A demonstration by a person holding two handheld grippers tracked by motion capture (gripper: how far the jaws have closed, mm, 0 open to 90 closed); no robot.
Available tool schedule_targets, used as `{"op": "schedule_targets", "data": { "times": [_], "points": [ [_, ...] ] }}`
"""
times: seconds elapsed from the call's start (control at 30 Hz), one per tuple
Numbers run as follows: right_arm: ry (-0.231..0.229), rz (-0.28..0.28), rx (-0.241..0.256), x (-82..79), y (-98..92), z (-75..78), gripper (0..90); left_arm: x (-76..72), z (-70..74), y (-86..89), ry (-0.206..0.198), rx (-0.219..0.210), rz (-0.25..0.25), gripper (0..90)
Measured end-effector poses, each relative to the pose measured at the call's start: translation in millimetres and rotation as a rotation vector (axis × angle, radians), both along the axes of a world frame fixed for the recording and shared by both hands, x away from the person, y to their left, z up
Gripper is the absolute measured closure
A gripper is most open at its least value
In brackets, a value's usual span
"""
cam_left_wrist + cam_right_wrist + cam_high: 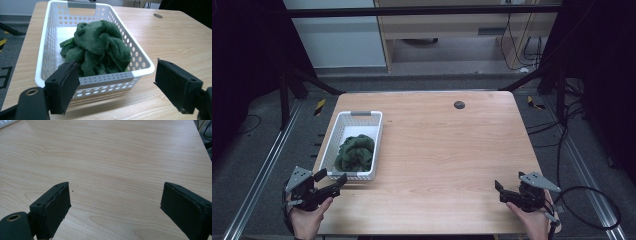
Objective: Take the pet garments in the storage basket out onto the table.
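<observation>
Green cloth heaped in a white basket, both grippers waiting at the near edge.

At about eight o'clock on the table (447, 150), the left gripper (113, 82) holds its jaws wide apart just short of the white perforated basket (343, 125). Inside lies the dark green cloth (100, 47), plush and fuzzy, crumpled into a loose, folded mound toward the basket's near end. Over at four o'clock, the right gripper (113, 207) hovers above bare wood, jaws likewise spread, gripping nothing.

Each black tool, left (332, 181) and right (499, 191), carries a grey three-cornered plate and flat rectangular jaws.
</observation>
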State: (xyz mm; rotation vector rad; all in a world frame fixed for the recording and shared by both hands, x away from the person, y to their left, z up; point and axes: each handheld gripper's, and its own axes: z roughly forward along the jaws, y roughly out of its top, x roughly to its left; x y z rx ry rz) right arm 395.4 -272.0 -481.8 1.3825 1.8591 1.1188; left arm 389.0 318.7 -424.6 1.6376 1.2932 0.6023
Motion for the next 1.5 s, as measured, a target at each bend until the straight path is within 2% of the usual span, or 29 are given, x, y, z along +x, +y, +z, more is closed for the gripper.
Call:
{"op": "schedule_targets", "data": {
  "times": [0.43, 0.73, 1.03, 1.33, 1.5],
  "points": [
    [-0.012, 0.012, 0.000, 0.4, 1.9, 0.3, 8.3, 9.3, 11.5, 1.9, -0.010, 0.011, -0.012, 17.7],
    [-0.010, 0.008, 0.003, 0.4, 2.1, 0.9, 7.8, 20.9, 19.9, -0.5, -0.020, 0.022, -0.020, 17.4],
    [-0.012, 0.004, -0.005, 0.9, 0.9, 0.8, 7.5, 29.0, 29.4, 1.1, -0.025, 0.009, -0.032, 16.5],
    [-0.013, 0.008, -0.021, 1.6, 1.2, 0.0, 7.4, 46.4, 36.2, -0.4, 0.004, 0.042, -0.034, 16.3],
    [-0.010, 0.009, -0.020, 2.0, 1.2, -0.5, 6.9, 56.4, 37.5, -4.4, 0.028, 0.075, -0.042, 16.2]
  ]
}}
